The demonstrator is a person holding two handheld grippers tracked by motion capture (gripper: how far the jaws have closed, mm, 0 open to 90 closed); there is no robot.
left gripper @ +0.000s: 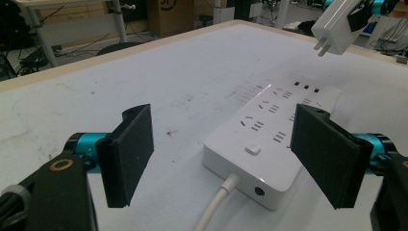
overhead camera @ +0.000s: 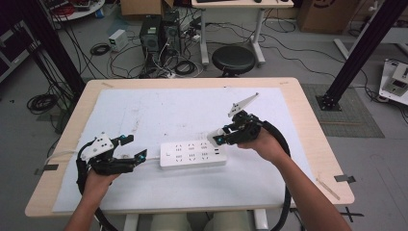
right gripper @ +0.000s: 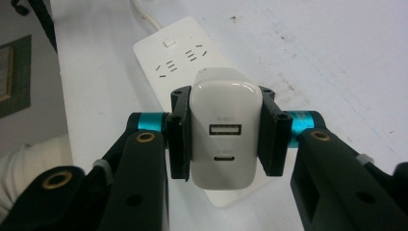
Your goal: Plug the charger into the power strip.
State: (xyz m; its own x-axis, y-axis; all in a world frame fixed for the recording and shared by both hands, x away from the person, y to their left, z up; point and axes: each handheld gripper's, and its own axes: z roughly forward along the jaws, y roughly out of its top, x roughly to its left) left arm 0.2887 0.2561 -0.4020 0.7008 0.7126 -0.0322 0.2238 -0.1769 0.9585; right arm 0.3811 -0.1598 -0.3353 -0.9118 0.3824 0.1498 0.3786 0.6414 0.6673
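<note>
No text can be read with any certainty. The white charger [right gripper: 221,139] has a faint grey marking just above its upper port, too small and blurred to make out. The power strip [overhead camera: 193,153] shows plain socket slots without legible lettering. A cardboard box [left gripper: 171,17] beyond the counter bears dark print, cut off and unreadable.

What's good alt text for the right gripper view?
The right gripper clamps a white charger between its black jaws, its two ports facing the camera. Below it a white power strip lies on the white table cover, its cable running off the top edge.
</note>
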